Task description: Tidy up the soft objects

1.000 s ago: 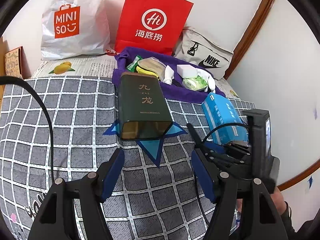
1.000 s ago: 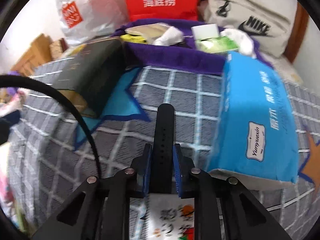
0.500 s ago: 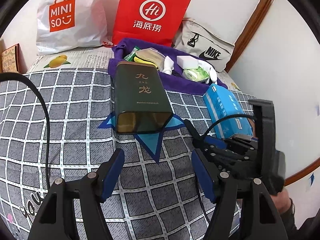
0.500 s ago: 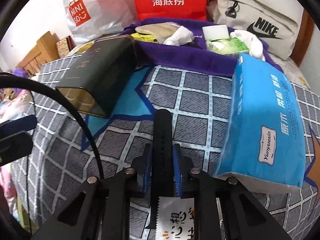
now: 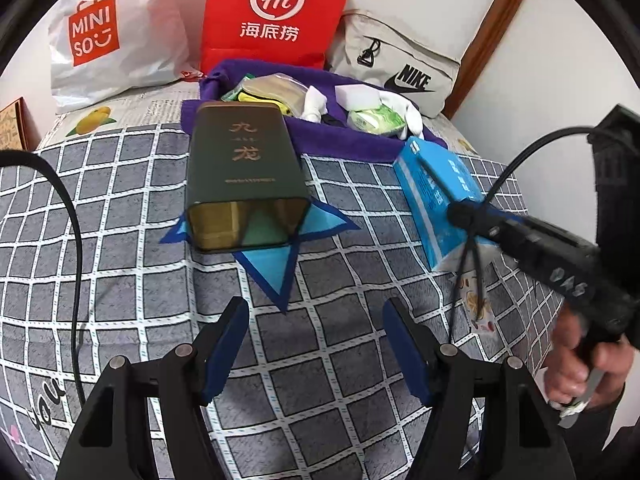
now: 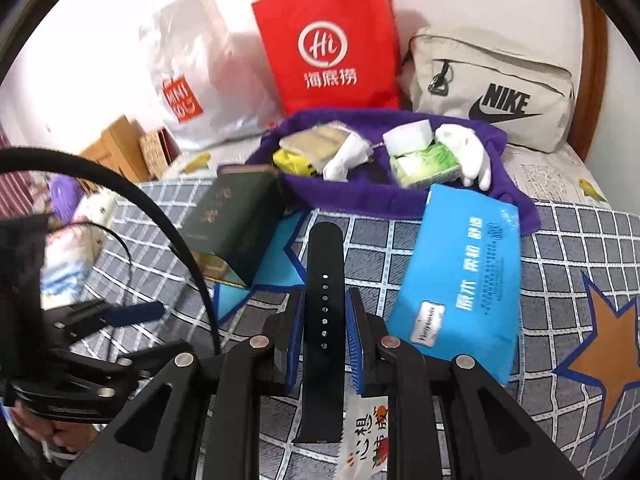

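Observation:
My right gripper (image 6: 324, 316) is shut on a black watch strap (image 6: 325, 264) with a row of holes and holds it above the checked bedspread (image 6: 560, 272); the strap also shows in the left wrist view (image 5: 520, 240). My left gripper (image 5: 316, 328) is open and empty, low over the bedspread, in front of the dark green tin (image 5: 244, 168) that lies on its side with its open end toward me. A blue tissue pack (image 6: 460, 276) lies to the right of the strap. A purple cloth tray (image 6: 516, 204) behind holds white gloves, a sponge and packets.
A red paper bag (image 5: 276, 12), a white Miniso bag (image 5: 104, 36) and a grey Nike bag (image 5: 396, 68) stand against the wall behind the tray. A snack packet (image 6: 368, 432) lies under my right gripper. Wooden furniture (image 6: 124, 144) stands at the left.
My right gripper has lifted the watch strap higher and tilted up, showing more of the wall and bags. My left gripper has drawn back a little and stays open.

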### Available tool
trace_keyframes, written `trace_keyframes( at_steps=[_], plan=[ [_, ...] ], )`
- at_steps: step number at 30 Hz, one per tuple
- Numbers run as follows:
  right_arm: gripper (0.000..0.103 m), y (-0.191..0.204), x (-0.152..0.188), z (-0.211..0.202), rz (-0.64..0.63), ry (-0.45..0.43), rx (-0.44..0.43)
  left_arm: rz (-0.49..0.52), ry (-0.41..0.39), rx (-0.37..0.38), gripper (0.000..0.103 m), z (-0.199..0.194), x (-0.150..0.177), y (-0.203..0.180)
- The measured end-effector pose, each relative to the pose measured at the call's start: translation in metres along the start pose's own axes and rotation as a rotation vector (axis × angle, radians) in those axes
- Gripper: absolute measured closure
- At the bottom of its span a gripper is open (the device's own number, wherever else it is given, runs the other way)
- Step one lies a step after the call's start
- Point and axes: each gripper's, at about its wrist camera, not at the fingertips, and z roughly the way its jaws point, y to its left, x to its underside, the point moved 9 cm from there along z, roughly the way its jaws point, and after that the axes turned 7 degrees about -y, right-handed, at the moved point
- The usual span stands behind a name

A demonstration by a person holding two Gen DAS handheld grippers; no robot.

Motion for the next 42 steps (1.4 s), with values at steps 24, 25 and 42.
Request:
trace_keyframes(
  at_steps=[24, 25, 42],
  plan=[
    [0.082, -0.028, 0.027, -0.092, 0.032, -0.136, -0.004, 0.110, 0.062, 0.028, 0.035, 0.012, 0.043, -0.061],
    [0.082, -0.034, 0.031, -0.096, 0.040, -0.142, 0.008, 0.118, 0.068, 0.031, 0.033, 0.015, 0.046, -0.066],
    [0.082, -0.095, 0.060, -0.128, 0.158, -0.186, 0.094, 0.205, 0.118, 0.073, 0.016, 0.063, 0.053, -0.127]
  ],
)
